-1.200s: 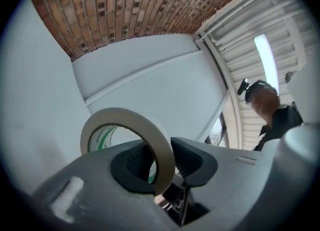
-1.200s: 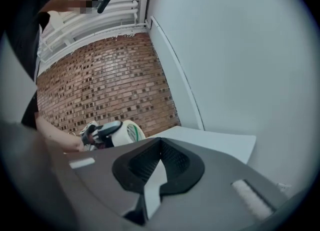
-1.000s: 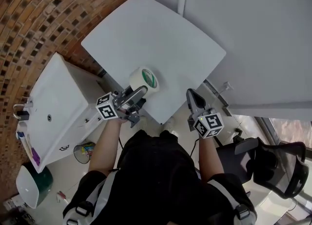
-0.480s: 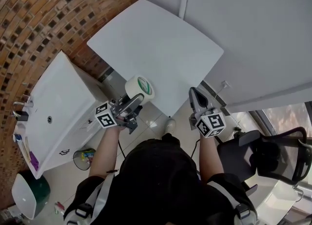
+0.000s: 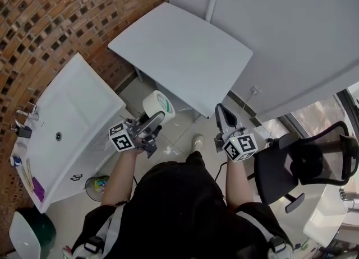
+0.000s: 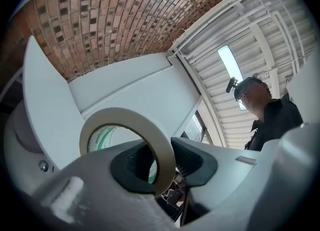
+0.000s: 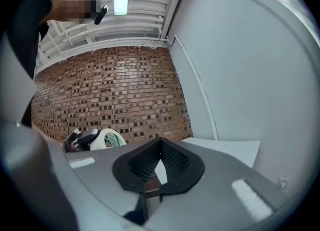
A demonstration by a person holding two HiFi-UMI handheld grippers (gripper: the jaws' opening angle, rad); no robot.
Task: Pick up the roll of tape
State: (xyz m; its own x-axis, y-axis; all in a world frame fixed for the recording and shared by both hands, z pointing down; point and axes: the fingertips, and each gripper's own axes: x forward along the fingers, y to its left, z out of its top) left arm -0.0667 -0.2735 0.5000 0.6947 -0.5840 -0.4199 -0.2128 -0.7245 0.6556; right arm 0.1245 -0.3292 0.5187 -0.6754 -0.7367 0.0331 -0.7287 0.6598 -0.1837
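The roll of tape (image 5: 158,105), cream with a green-printed core, is off the white table (image 5: 185,56) and hangs in the air over the tiled floor. My left gripper (image 5: 157,119) is shut on its wall, one finger inside the ring and one outside. In the left gripper view the tape (image 6: 125,115) stands upright between the pads, with the left gripper (image 6: 162,162) closed around it. My right gripper (image 5: 220,109) is to the right, empty, its tips together. The right gripper view shows its jaws (image 7: 160,147) meeting and the tape (image 7: 111,138) at lower left.
A white sink unit (image 5: 67,118) stands at the left against a brick wall. A black chair (image 5: 303,165) is at the right. A small bin (image 5: 98,185) and a green-and-white bin (image 5: 28,235) sit on the floor at lower left.
Both grippers have drawn back from the table. The tape, held over the table's near edge before, now hangs over the floor between table and sink unit. Grip unchanged.
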